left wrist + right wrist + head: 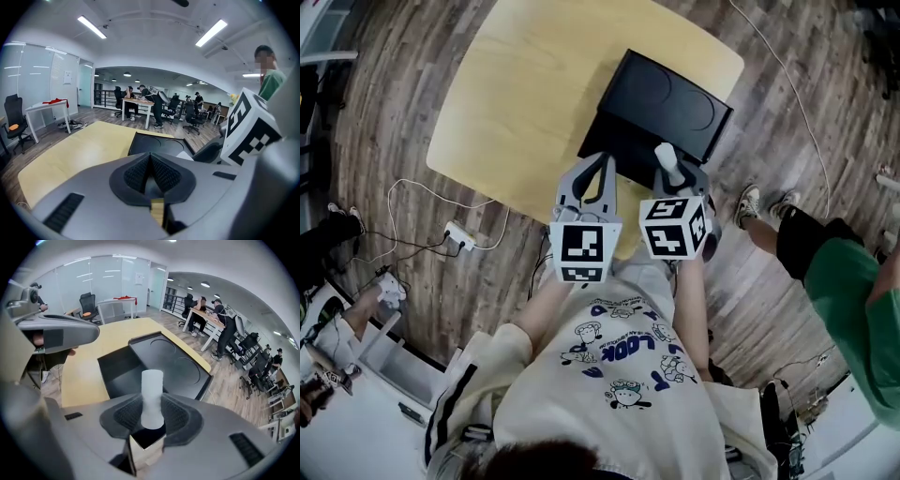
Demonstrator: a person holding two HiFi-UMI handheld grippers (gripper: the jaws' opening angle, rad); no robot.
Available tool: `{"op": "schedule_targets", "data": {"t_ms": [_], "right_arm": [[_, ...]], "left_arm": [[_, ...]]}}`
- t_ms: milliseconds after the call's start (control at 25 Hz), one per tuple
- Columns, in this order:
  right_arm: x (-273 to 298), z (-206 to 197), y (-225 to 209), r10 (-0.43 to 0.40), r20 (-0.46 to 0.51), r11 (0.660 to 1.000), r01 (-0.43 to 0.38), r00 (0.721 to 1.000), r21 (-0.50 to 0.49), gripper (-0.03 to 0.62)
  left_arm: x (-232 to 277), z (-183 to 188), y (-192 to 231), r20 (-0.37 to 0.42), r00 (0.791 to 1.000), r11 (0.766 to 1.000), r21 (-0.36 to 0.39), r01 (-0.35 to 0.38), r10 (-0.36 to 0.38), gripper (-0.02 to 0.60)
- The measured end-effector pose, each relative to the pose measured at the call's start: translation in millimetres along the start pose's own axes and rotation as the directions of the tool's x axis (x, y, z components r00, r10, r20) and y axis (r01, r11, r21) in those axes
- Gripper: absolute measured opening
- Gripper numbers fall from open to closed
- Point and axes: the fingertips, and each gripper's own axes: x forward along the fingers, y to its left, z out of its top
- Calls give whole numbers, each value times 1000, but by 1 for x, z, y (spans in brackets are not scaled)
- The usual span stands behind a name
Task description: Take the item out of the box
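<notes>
Right gripper point(152, 414) clamped on white cylindrical item point(152, 394), held over the open black box point(670, 108) at the table's point(525, 84) right side; left gripper point(151, 163) closed, empty

The box point(667, 105) is black throughout, and in the head view its dark inside shows no detail. Its near side and the table's point(534, 84) near corner are hidden behind the 2 grippers — left gripper point(597, 161) and right gripper point(673, 173). In the right gripper view the white cylinder's point(152, 390) lower end is hidden between the pads point(127, 416). In the left gripper view the right gripper's marker cube point(251, 129) covers the box's right side — and the far desks' people are too small to tell.
</notes>
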Motion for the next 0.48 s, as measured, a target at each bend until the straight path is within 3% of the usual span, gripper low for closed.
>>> {"op": "schedule_targets", "data": {"t_ms": [480], "right_arm": [[-52,29,3,-79,188,986,49,979,157,141]], "left_arm": [[-28,39,-1,116,993,999,31,19,-22,14]]}}
